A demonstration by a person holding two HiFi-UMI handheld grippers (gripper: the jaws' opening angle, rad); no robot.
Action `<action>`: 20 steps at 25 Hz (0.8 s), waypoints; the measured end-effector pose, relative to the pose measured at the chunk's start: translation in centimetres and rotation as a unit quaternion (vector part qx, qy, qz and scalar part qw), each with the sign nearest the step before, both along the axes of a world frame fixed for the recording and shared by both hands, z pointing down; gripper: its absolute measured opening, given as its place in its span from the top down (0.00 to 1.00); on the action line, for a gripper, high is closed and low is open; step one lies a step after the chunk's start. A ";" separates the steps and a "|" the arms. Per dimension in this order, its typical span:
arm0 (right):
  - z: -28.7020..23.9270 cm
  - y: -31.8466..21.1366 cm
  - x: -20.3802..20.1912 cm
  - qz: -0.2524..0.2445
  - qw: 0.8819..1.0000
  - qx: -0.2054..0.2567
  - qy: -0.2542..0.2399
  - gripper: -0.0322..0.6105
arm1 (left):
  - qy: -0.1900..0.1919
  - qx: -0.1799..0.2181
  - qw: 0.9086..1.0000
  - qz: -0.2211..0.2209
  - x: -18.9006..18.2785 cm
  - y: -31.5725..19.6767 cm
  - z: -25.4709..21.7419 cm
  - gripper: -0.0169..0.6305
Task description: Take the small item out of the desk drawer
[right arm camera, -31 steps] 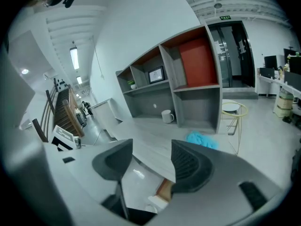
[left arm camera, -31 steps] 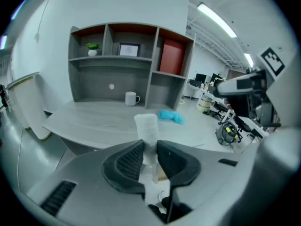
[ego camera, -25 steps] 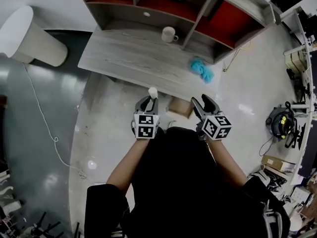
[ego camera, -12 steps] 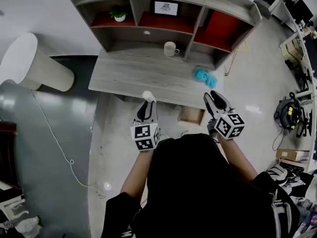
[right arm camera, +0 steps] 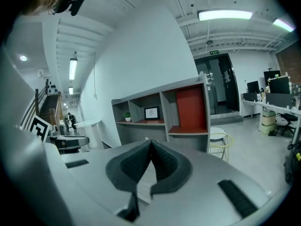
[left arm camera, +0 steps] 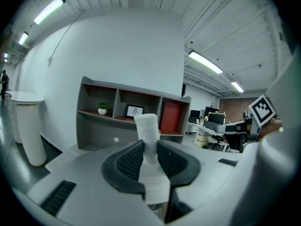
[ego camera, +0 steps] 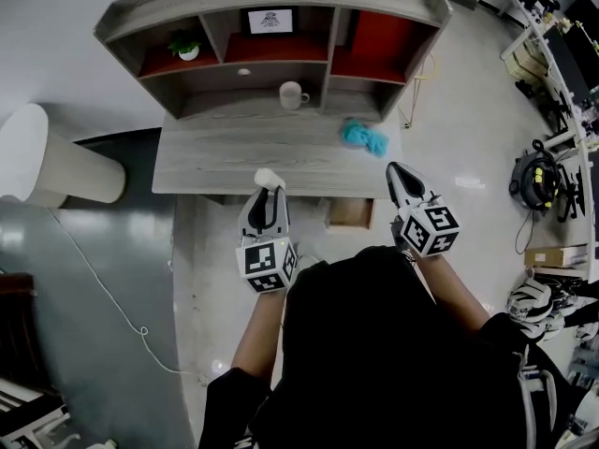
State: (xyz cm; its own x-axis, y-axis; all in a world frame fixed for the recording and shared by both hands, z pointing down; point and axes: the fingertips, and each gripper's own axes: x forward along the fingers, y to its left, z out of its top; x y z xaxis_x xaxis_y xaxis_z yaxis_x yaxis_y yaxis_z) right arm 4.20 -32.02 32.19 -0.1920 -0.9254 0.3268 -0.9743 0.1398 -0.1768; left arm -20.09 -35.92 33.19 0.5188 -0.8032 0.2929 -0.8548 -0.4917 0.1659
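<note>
My left gripper (ego camera: 268,195) jaws clamp small white roll (left arm camera: 148,126), its top poking past the tips, over tabletop (ego camera: 215,162) front edge. My right gripper (ego camera: 398,174) jaws closed, empty, near open drawer (ego camera: 349,213).

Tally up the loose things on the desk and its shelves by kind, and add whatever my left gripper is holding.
Mug: 1
Blue cloth: 1
Potted plant: 1
Framed picture: 1
Small white item, held in the left gripper: 1
Total: 5

Matt grey wood-grain desk (ego camera: 225,152), glossy pale floor (ego camera: 468,148), fluffy teal cloth (ego camera: 363,137).
</note>
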 end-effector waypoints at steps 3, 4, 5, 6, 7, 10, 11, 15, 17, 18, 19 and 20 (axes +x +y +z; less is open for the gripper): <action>0.1 0.6 1.4 0.006 1.000 0.002 0.013 0.95 | 0.000 -0.002 1.000 0.009 1.6 1.0 0.1 0.84; 0.1 0.8 2.0 0.008 1.000 0.005 0.016 0.95 | 0.001 -0.004 1.000 0.012 2.3 1.3 0.2 0.84; -0.1 1.0 2.8 0.011 1.000 0.008 0.018 0.95 | 0.002 -0.005 1.000 0.014 2.9 1.6 0.3 0.84; -0.3 1.2 3.6 0.016 1.000 0.014 0.019 0.95 | 0.001 -0.006 1.000 0.016 3.5 1.9 0.3 0.84; -0.5 1.5 4.5 0.023 0.999 0.021 0.019 0.95 | 0.000 -0.007 1.000 0.018 4.2 2.2 0.2 0.84; -1.4 2.3 7.5 0.051 0.997 0.045 0.023 0.95 | -0.007 -0.001 1.000 0.026 6.1 2.8 -0.4 0.84; -1.5 2.7 8.3 0.057 0.997 0.048 0.026 0.95 | -0.011 0.003 1.000 0.029 6.7 3.0 -0.6 0.84; -0.9 4.1 10.9 0.058 0.997 0.038 0.034 0.95 | -0.029 0.013 0.999 0.032 8.9 3.8 -1.3 0.84; -0.5 4.7 12.1 0.060 0.997 0.035 0.036 0.95 | -0.037 0.005 0.999 0.028 9.8 4.1 -0.6 0.84; -0.3 5.0 12.7 0.061 0.997 0.034 0.035 0.95 | -0.041 0.000 0.999 0.025 10.2 4.2 -0.2 0.84; -0.2 5.4 13.2 0.062 0.997 0.032 0.034 0.95 | -0.044 -0.004 0.999 0.024 10.6 4.4 0.2 0.84; 0.0 5.7 13.7 0.062 0.997 0.031 0.033 0.95 | -0.046 -0.007 0.999 0.024 11.1 4.7 0.5 0.84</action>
